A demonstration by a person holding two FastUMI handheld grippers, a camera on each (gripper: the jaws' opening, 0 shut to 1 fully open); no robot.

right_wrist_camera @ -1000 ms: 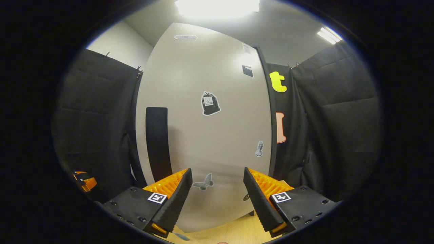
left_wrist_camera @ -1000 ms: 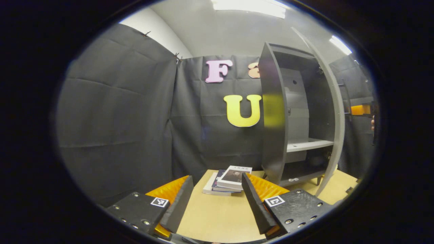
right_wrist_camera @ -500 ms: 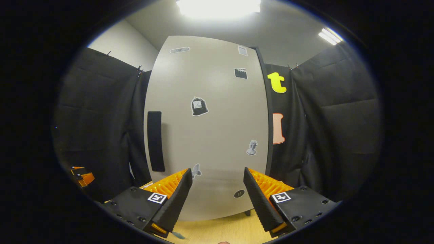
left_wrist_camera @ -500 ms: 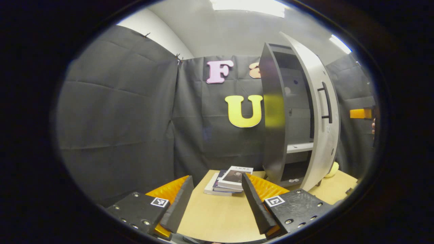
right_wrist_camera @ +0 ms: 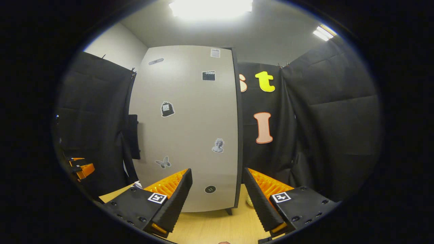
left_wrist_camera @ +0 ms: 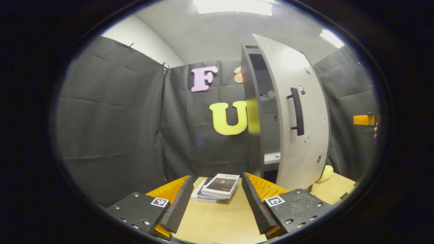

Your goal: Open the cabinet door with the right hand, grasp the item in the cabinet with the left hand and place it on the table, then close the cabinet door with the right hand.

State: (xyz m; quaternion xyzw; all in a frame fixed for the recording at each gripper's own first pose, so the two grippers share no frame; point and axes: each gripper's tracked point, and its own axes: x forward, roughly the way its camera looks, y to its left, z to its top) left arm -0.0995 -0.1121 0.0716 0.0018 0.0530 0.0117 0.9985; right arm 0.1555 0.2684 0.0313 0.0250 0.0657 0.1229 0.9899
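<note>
Black cloth backs one wooden table (left_wrist_camera: pixel 220 220) carrying three stacked books (left_wrist_camera: pixel 217 188) at lower centre, one nearly-closed cabinet door (left_wrist_camera: pixel 298 115); both grippers' jaws open, empty.

left gripper (left_wrist_camera: pixel 214 198) agape, right gripper (right_wrist_camera: pixel 217 198) agape

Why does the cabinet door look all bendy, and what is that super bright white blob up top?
Left gripper view: the fisheye lens bows the cabinet door into a curve. Right gripper view: the door bulges less, and the ceiling light glares so bright that it washes out to plain white.
</note>
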